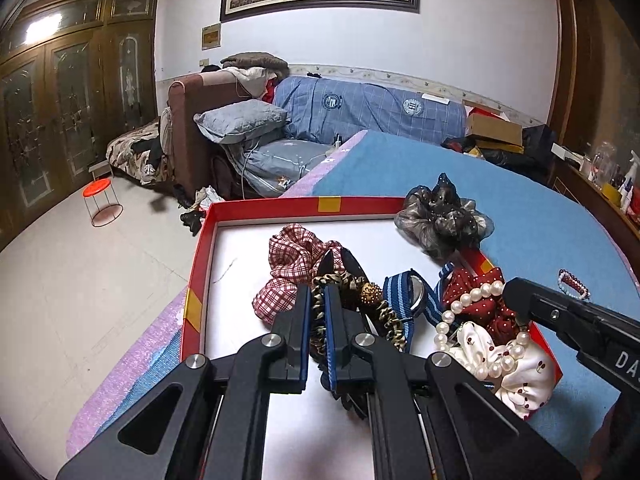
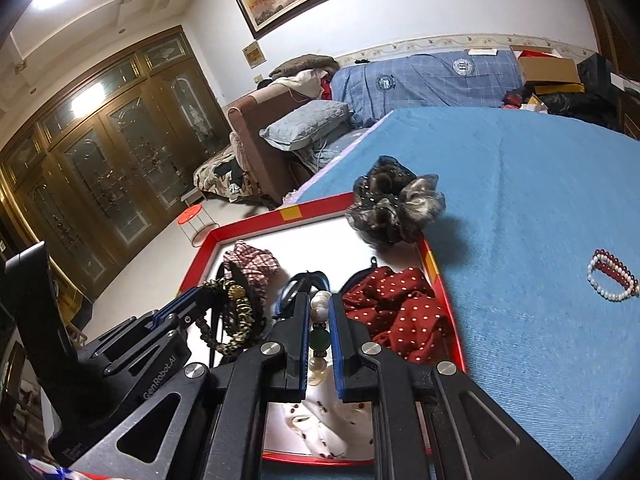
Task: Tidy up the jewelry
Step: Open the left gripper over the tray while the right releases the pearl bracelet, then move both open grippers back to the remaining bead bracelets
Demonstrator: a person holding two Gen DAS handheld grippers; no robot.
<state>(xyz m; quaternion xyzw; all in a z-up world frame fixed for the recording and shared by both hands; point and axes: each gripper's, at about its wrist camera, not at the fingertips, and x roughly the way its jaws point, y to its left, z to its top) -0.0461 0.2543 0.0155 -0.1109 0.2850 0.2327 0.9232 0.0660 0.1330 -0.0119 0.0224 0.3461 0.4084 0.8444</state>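
I work over a blue-covered bed (image 2: 540, 208) in a cluttered bedroom. A red-rimmed box lid (image 1: 199, 256) already holds most pieces. From the left: my left gripper (image 1: 318, 304) is clenched on a leopard-print hair band (image 1: 352, 286) beside a plaid scrunchie (image 1: 294, 258). My right gripper (image 2: 320, 312) grips a pearl necklace (image 2: 319, 307). A dark scrunchie (image 2: 394, 200) straddles the rim. A beaded bracelet (image 2: 612, 276) lies well apart outside, so I judge two pieces remain.

"GenRobot.AI" on the left gripper (image 2: 188, 312) body, "DA" partly visible on the right gripper (image 1: 516, 300) body
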